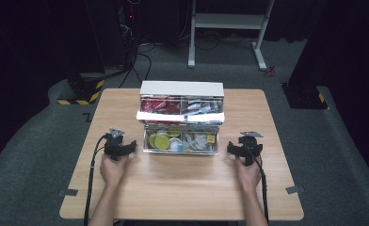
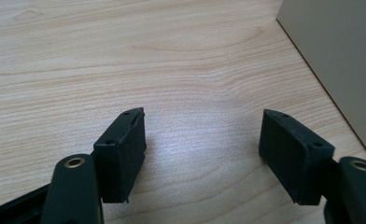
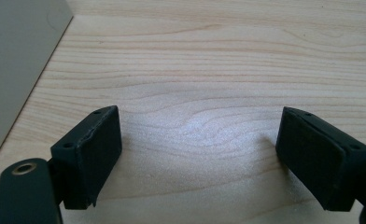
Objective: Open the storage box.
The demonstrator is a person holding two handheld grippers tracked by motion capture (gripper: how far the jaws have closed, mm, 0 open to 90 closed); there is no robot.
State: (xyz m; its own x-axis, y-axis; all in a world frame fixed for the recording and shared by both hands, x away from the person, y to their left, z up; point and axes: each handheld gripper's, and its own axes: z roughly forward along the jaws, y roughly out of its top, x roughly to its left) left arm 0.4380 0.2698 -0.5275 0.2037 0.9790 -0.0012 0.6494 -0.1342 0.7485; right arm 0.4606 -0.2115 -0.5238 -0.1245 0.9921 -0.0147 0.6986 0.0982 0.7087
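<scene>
On the pale wood-grain table (image 1: pixel 182 188), a boxy clear-drawered organizer (image 1: pixel 181 117).

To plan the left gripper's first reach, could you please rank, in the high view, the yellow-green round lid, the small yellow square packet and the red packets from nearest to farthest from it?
From the left gripper:
1. Yellow-green round lid, at the left of the open clear lower drawer.
2. Red packets, in the upper left compartment, farther back.
3. Small yellow square packet, at the lower drawer's right end.

No readable text

Nothing on the drawer box (image 1: pixel 181 88), its packets or the table (image 1: pixel 182 188) resolves into legible letters, numbers or signs.
</scene>
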